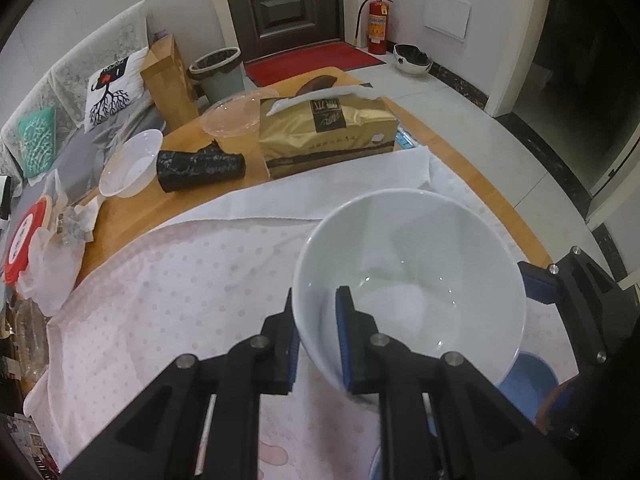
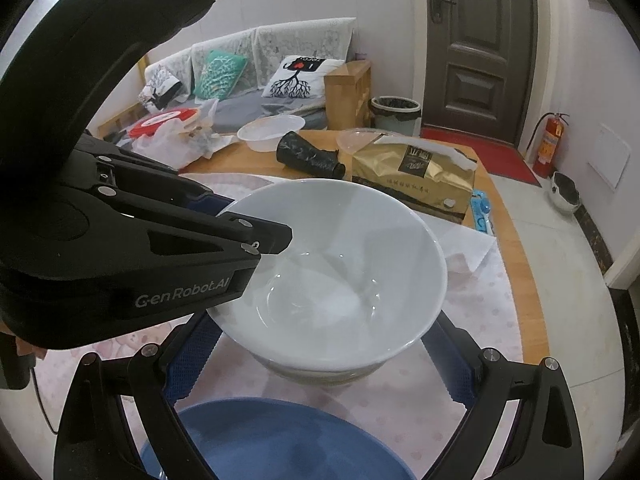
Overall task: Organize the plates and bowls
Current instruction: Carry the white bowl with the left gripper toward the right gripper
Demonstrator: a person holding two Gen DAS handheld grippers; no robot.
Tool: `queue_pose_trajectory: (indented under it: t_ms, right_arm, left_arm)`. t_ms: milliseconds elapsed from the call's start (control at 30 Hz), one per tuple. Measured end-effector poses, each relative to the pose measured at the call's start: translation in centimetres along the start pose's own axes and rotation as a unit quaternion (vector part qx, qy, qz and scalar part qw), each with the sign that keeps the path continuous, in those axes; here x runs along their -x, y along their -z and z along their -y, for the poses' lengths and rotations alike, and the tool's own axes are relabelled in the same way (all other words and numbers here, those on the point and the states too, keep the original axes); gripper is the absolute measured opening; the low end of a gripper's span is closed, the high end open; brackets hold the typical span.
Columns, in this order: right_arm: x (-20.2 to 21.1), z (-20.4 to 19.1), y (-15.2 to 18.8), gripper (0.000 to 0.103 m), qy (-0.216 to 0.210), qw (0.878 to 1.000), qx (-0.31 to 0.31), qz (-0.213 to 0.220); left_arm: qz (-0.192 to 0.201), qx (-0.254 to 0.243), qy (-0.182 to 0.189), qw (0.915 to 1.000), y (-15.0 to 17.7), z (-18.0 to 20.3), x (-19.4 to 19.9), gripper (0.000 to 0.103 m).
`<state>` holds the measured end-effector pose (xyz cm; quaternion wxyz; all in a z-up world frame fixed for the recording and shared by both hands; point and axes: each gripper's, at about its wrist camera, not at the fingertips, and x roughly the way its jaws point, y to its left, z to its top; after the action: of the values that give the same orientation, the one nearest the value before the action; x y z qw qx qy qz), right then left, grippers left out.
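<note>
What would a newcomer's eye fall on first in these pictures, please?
First the large white bowl at centre, its rim pinched by the left gripper above the pink dotted cloth. Then the open right gripper straddling its base, a blue dish in front, and the gold tissue pack behind.

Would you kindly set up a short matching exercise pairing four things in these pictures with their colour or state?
Things:
1. left gripper
2. right gripper
3. plate
4. tissue pack

States:
A. gold, on the wooden table
B. open, fingers either side of the white bowl
C. blue, near the camera
D. shut on the bowl's rim

Pairs: 1-D, 2-B, 3-C, 4-A
</note>
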<state>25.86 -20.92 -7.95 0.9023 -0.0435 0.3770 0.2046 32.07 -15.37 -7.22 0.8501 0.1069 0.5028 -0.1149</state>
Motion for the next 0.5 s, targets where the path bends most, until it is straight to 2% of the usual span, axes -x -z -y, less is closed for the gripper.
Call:
queue_pose_trajectory:
  t_ms: [267,500]
  right_arm:
    - [-1.0,-0.3,0.0,0.095,-0.004,1.0,-0.001,-0.009]
    - [-1.0,-0.8,0.2,0.095,0.011,1.0,0.016,-0.01]
  left_arm:
    - [-0.006,0.001,-0.004,1.0,0.2,-0.4,-0.9,0.014]
    - [-0.009,0.0,-0.006,0.9999,0.4,-0.5,-1.3,0.016]
